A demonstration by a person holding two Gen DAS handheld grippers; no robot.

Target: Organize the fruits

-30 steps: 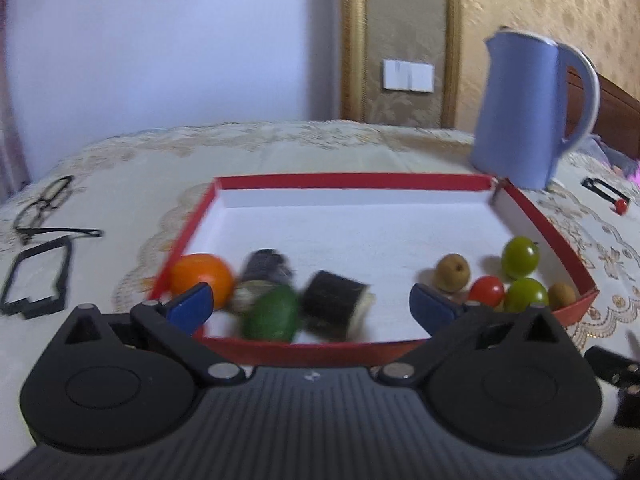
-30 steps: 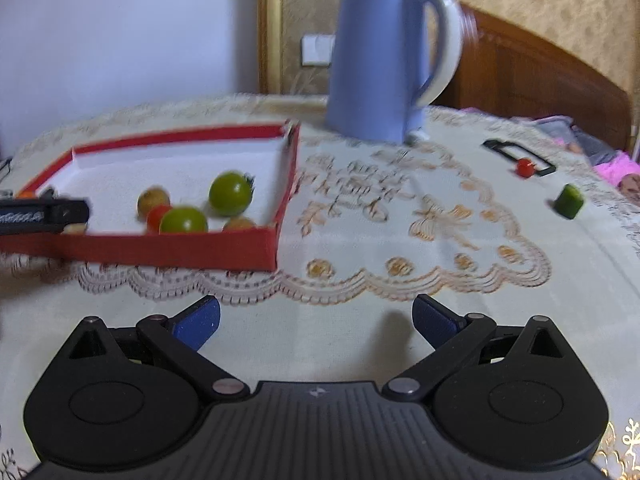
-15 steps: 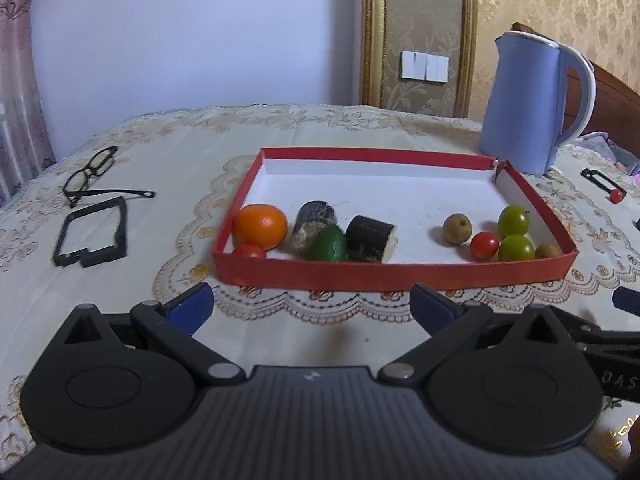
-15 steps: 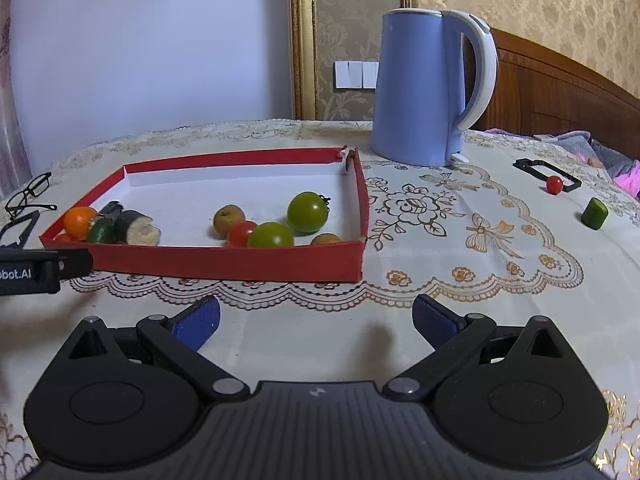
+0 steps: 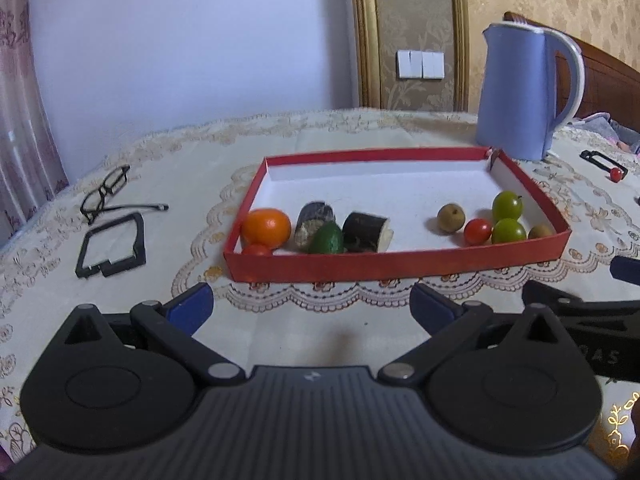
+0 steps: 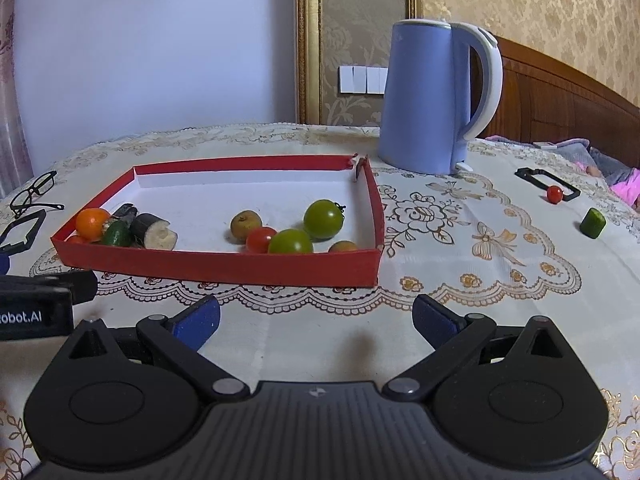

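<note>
On the worktop (image 6: pixel 460 280), fruits are sitting in the red tray (image 5: pixel 360 266)
Both the left hand-held gripper (image 5: pixel 310 304) and the right hand-held gripper (image 6: pixel 316 312) are hovering before it, jaws spread wide, gripping nothing

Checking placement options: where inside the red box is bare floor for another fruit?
Red box: the back half is bare, and so is a gap between the cut dark piece and brown fruit. The near-left corner by the orange and the near-right tomato cluster are crowded.
</note>
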